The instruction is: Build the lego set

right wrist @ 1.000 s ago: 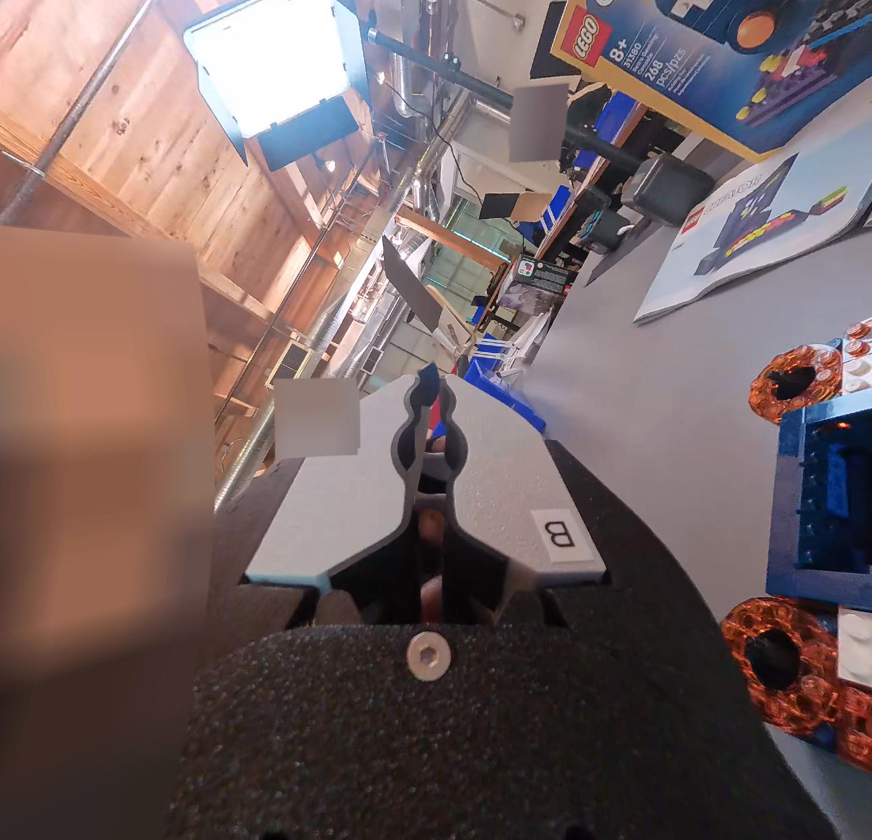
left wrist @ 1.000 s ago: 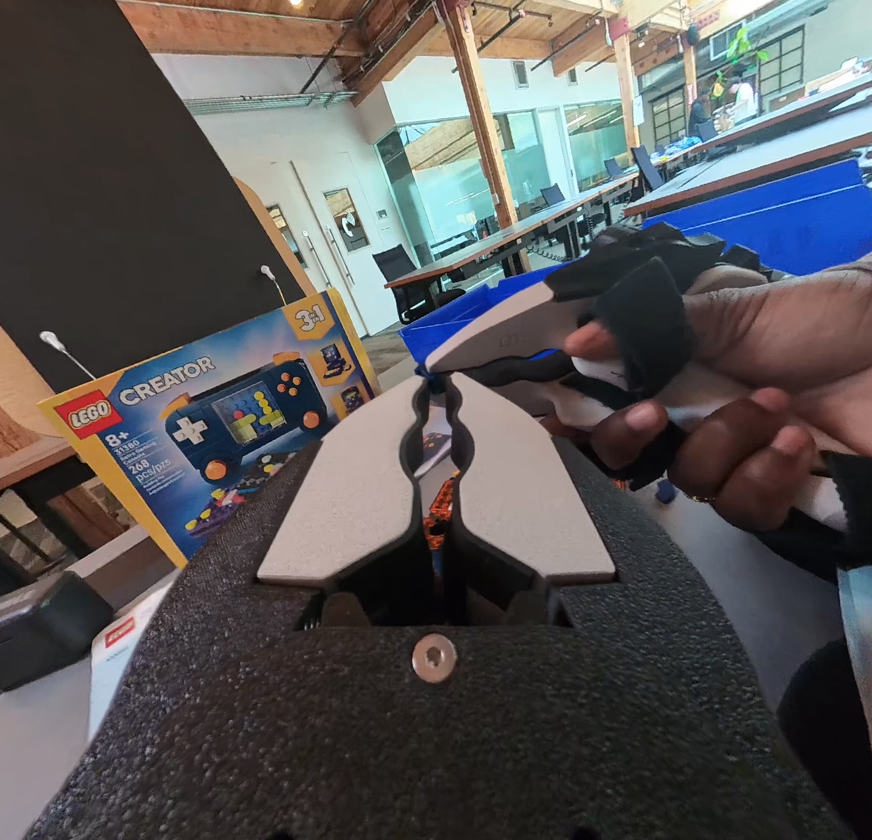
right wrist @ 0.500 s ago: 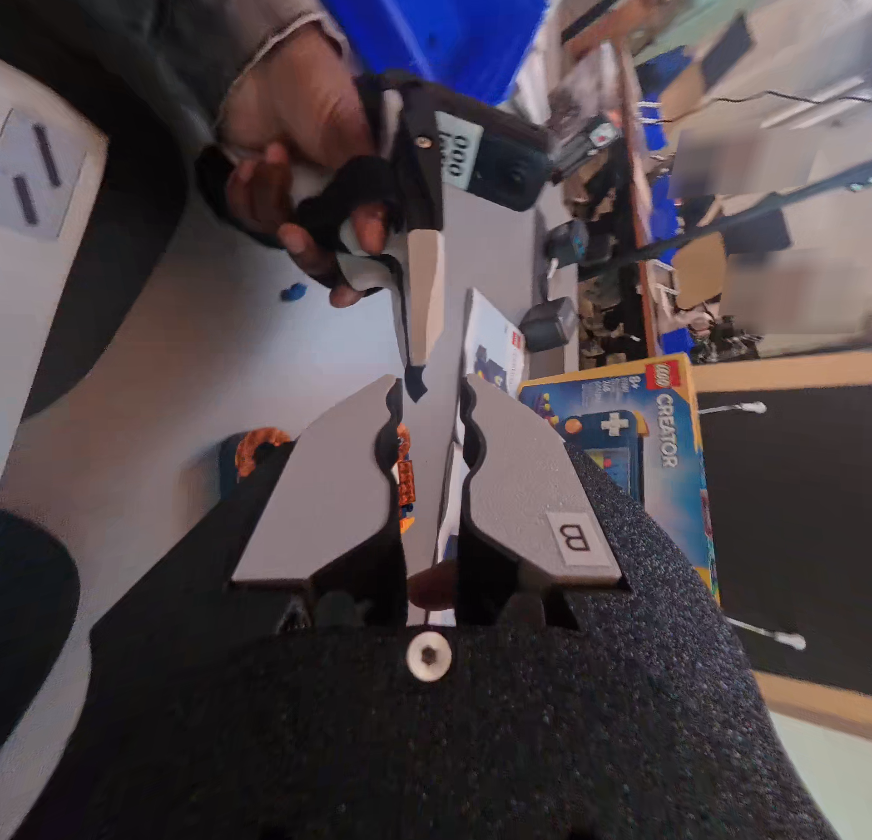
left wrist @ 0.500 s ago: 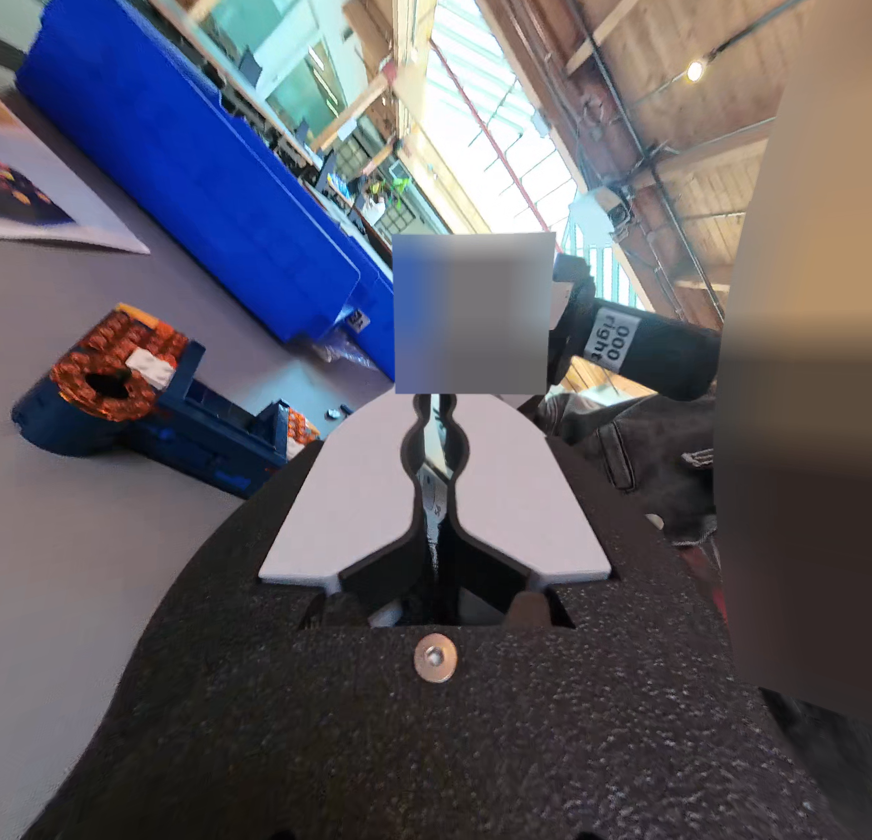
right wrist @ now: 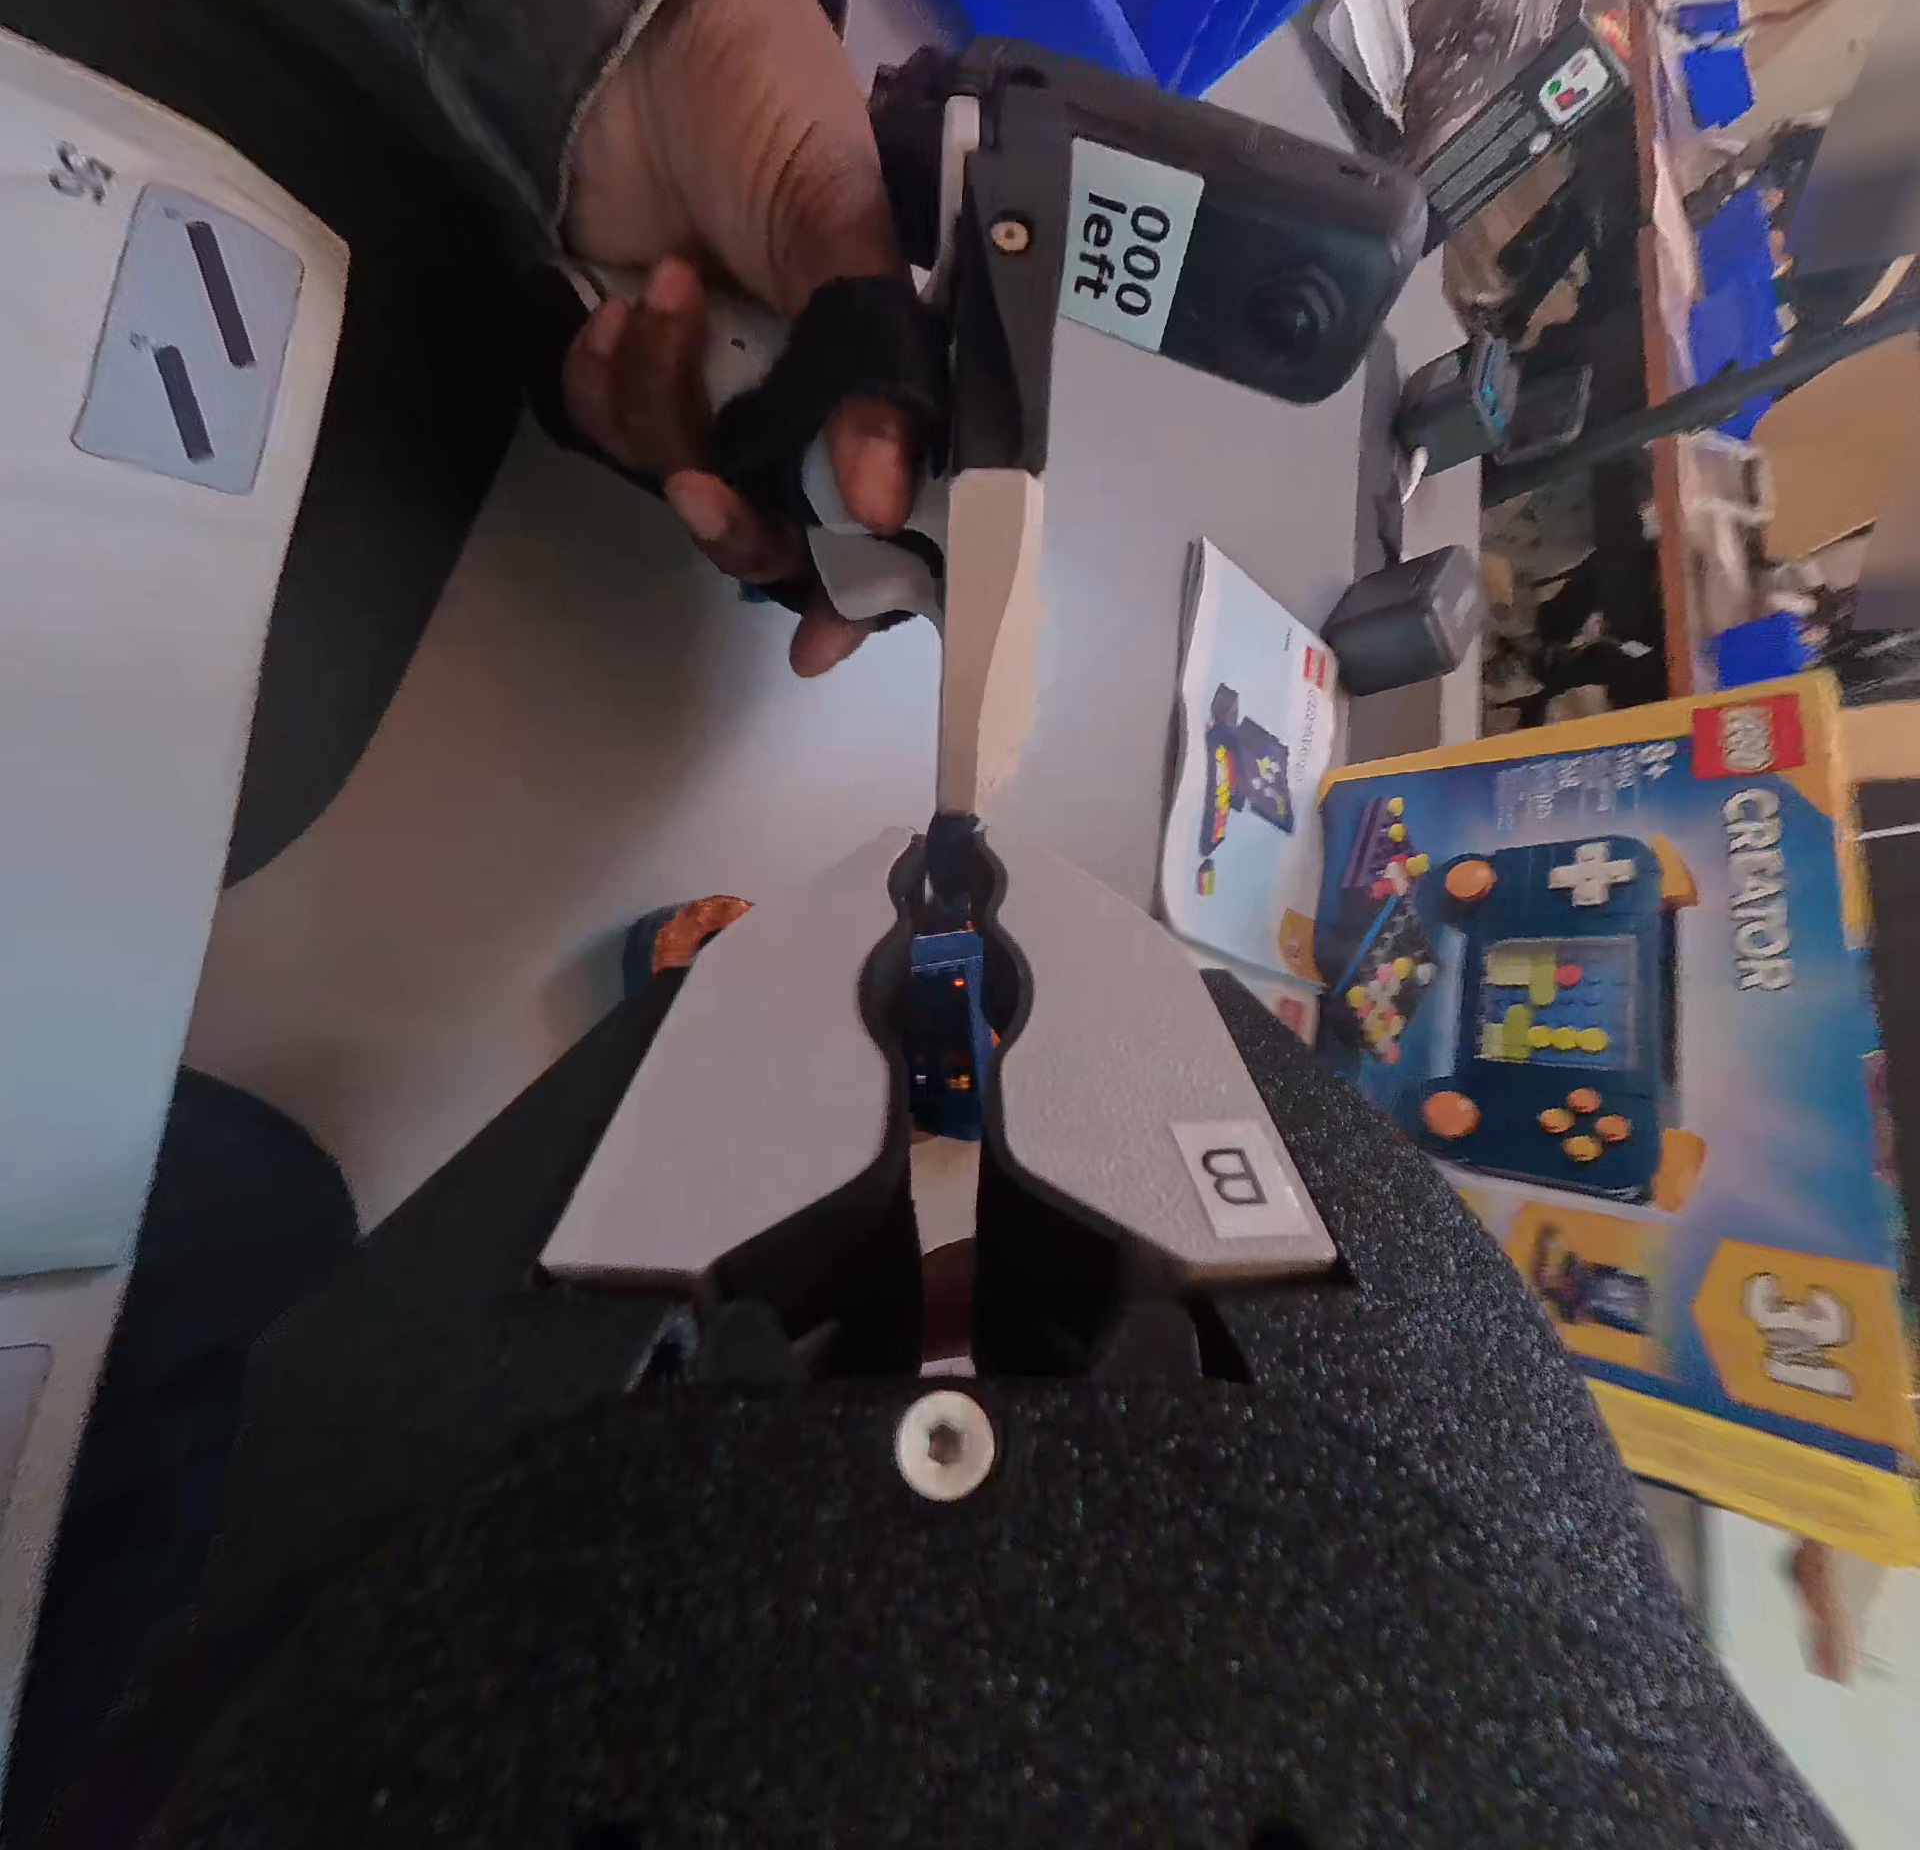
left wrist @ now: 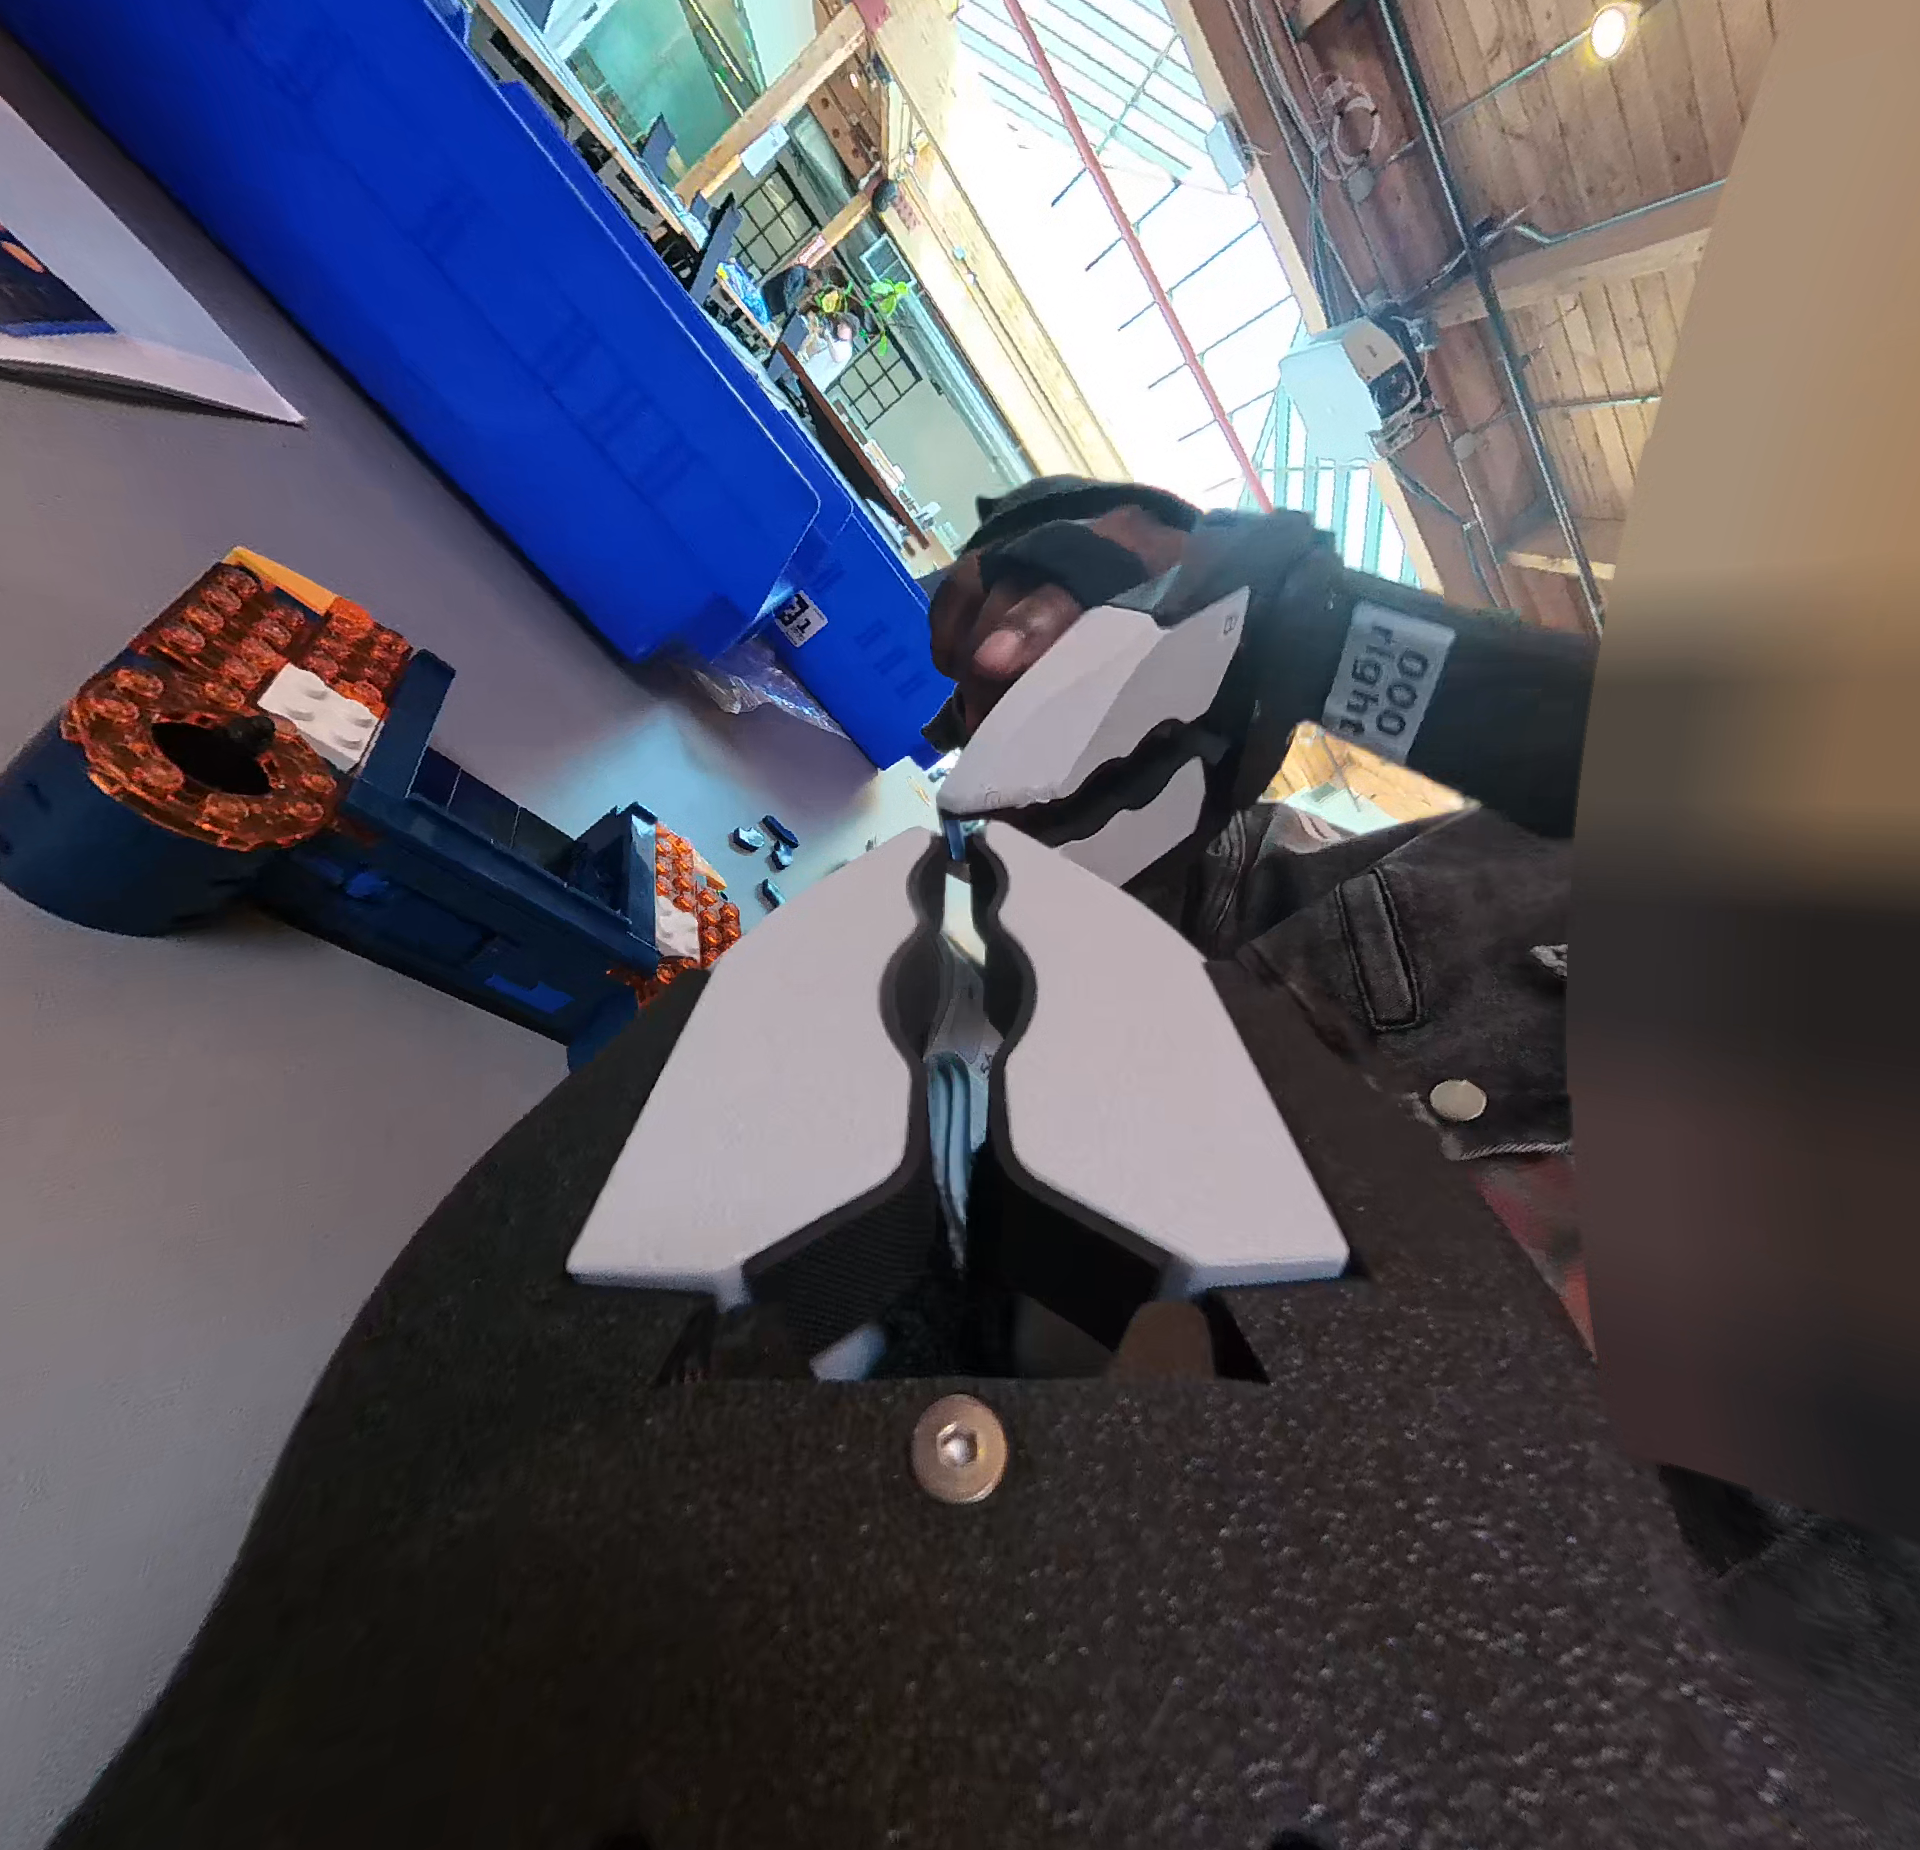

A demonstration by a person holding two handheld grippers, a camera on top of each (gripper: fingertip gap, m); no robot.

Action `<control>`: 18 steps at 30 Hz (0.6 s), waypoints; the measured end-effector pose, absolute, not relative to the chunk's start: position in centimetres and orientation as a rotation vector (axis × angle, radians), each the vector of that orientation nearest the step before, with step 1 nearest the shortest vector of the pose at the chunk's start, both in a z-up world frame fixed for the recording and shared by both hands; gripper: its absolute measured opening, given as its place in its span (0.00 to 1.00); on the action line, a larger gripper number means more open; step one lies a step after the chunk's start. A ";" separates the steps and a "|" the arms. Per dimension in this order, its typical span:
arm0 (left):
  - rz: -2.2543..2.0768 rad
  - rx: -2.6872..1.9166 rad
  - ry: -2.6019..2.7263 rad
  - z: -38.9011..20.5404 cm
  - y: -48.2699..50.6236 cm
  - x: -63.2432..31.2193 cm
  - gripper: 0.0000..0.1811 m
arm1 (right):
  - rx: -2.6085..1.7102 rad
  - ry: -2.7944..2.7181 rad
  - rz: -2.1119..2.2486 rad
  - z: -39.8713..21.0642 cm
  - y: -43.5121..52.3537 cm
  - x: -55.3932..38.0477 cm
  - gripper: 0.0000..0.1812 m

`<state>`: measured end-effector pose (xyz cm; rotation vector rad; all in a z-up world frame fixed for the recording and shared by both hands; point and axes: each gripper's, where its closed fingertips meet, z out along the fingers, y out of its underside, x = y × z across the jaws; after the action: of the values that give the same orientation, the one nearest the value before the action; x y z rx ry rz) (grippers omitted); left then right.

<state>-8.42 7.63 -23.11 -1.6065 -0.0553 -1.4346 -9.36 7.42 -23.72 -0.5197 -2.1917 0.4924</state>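
My left gripper point(left wrist: 956, 842) is shut on a small dark Lego piece point(left wrist: 954, 832) pinched at its very tips. My right gripper point(right wrist: 951, 850) meets it tip to tip and its jaws are closed on the same dark piece point(right wrist: 951, 844). Each gripper shows in the other's view, the right gripper point(left wrist: 971, 801) coming from the upper right and the left gripper point(right wrist: 961, 813) from above. Both are held in the air above the grey table point(left wrist: 208, 1125). The dark blue build with orange clear round plates point(left wrist: 260, 792) lies on the table to the left. Part of it shows through the right gripper's finger gap point(right wrist: 940, 1011).
A blue bin point(left wrist: 468, 294) stands behind the build, with loose small pieces point(left wrist: 764, 844) beside it. The Lego box point(right wrist: 1558, 1021) and a closed booklet point(right wrist: 1236, 761) lie on the far side. An open instruction page point(right wrist: 156, 450) is near a person's dark jacket point(left wrist: 1382, 948). Less than 4 cm separates the two grippers' tips.
The right gripper's jaws, open half a second ago, have closed on the dark piece at the left gripper's tips. Both grippers have drawn together tip to tip.
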 end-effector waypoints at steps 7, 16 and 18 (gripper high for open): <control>-0.781 -1.885 0.517 -27.4 6.9 -8.8 0.10 | -0.990 -2.301 0.811 -27.6 7.6 -6.9 0.04; -0.485 -1.942 0.813 -30.1 6.7 -7.0 0.15 | -1.072 -2.325 0.676 -30.6 7.1 -6.5 0.04; -0.446 -1.928 0.849 -30.3 6.7 -6.8 0.15 | -1.130 -2.289 0.678 -30.6 7.1 -6.6 0.04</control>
<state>-6.79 6.67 -30.26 -1.9284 0.8486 -0.4457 -6.58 7.05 -30.58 -1.1299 -2.2888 0.6785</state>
